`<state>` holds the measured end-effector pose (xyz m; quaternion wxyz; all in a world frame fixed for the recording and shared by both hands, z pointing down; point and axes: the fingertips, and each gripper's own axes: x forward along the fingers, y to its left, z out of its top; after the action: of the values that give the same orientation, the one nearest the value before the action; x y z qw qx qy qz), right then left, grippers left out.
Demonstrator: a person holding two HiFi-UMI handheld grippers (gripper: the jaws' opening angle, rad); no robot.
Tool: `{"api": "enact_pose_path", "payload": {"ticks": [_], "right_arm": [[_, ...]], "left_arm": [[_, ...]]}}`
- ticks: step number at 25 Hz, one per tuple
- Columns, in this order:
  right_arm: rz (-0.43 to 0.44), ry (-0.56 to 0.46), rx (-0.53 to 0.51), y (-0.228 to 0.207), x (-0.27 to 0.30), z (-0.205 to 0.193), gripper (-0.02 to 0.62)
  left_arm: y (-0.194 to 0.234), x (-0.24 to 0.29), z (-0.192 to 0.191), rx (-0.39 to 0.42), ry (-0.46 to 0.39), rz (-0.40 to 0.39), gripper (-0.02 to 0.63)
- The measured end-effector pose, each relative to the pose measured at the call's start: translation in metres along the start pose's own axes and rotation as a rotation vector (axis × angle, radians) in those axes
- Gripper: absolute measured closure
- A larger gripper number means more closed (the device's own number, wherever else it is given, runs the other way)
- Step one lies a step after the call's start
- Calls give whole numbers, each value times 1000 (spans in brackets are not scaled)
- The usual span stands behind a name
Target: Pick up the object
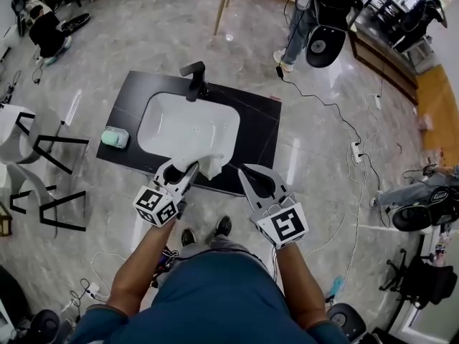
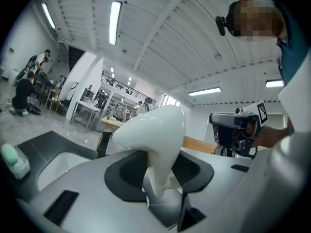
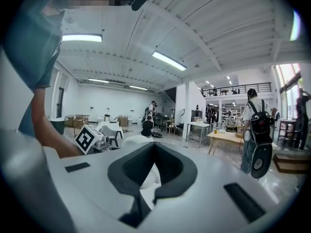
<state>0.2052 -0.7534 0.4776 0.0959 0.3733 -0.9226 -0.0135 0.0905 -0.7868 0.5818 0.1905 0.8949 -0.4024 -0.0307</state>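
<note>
A: Near. Left gripper [image 2: 158, 174] is clamped on the glossy white, curved, bulb-headed object [image 2: 153, 127]. The pads bite its narrow stem and the heavy end overhangs. The object is lifted clear, over the counter's near edge.

B: Right gripper [image 3: 154, 146]: jaws together, empty. Advice: the glaze looks slick and the piece top-heavy, so hold the squeeze steady, no rolling.

A: Farther. Matte black rectangular countertop [image 1: 259, 120], smooth white oval basin [image 1: 172, 131], black angular tap [image 1: 195, 79], polished grey floor tiles [image 1: 143, 41].
</note>
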Motion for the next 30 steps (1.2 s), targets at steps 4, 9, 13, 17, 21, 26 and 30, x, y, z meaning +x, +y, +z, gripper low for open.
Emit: {"api": "enact_pose_path", "payload": {"ticks": [4, 9, 13, 17, 21, 26, 30], "right_arm": [[-18, -38, -19, 5, -4, 12, 581], [-39, -89, -14, 17, -11, 34, 581], [-52, -125, -44, 27, -16, 50, 581], [-65, -146, -65, 36, -19, 64, 581], [-68, -149, -79, 47, -22, 71, 581], [-59, -143, -116, 60, -26, 79, 581], [-74, -152, -110, 61, -28, 87, 582]], "left_arm": [[-17, -10, 36, 165, -18, -32, 465], [-40, -27, 76, 363, -39, -60, 465], [-57, -42, 100, 480, -26, -74, 465], [-71, -55, 121, 559, -33, -86, 465], [-81, -67, 129, 677, -25, -98, 465], [-92, -77, 136, 754, -30, -115, 465], [-95, -81, 141, 770, -36, -125, 465]]}}
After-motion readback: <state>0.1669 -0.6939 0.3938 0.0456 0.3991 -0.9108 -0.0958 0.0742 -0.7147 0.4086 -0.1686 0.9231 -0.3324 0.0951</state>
